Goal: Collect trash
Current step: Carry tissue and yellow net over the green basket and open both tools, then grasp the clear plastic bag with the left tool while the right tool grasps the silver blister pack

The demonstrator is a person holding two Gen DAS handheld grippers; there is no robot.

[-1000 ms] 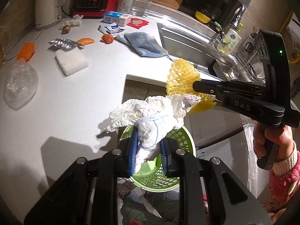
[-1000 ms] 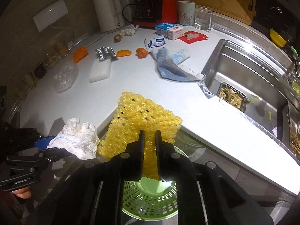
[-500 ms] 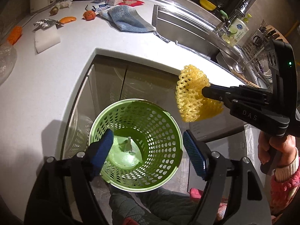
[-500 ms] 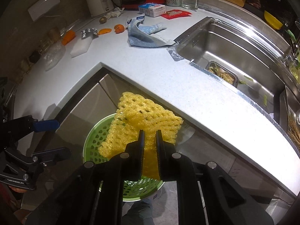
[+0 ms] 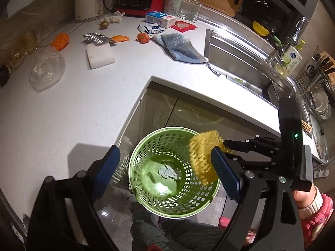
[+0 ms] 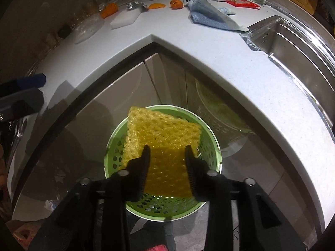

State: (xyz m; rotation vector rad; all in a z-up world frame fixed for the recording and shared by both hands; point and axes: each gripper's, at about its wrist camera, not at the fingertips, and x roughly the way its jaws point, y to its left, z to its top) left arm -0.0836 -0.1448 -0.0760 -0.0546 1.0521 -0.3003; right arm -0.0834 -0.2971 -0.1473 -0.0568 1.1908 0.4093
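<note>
Directly over the green perforated basket (image 6: 211, 146), the right gripper (image 6: 166, 156) has its jaws spread, and the yellow foam net (image 6: 161, 138) lies between and beyond them, above the basket's mouth. The net's lower part fills the gap between the two black fingers (image 6: 144, 161), but whether it touches either one cannot be told; its edges look blurred. From the left wrist view, the same yellow foam net (image 5: 202, 156) hangs at the basket's right rim, just ahead of the right gripper (image 5: 230, 148), partly over the opening.

The left gripper (image 5: 167, 167) also has its jaws spread wide, holding nothing, with its blue pads (image 5: 107, 169) on either side of the green perforated basket (image 5: 146, 200) as seen from above. At the bottom of the basket lies a crumpled white tissue (image 5: 168, 172).

The basket stands low, in front of the cabinet doors under the inner corner of the white table (image 5: 62, 108). On the table, well apart from both grippers, lie a blue cloth (image 5: 180, 48), a white block (image 5: 100, 55), a crumpled foil wrapper (image 5: 95, 37), orange peel (image 5: 120, 38), a clear plastic bag (image 5: 47, 69) and small cartons (image 5: 161, 18). A steel sink (image 5: 236, 58) sits to the right of the cloth.
</note>
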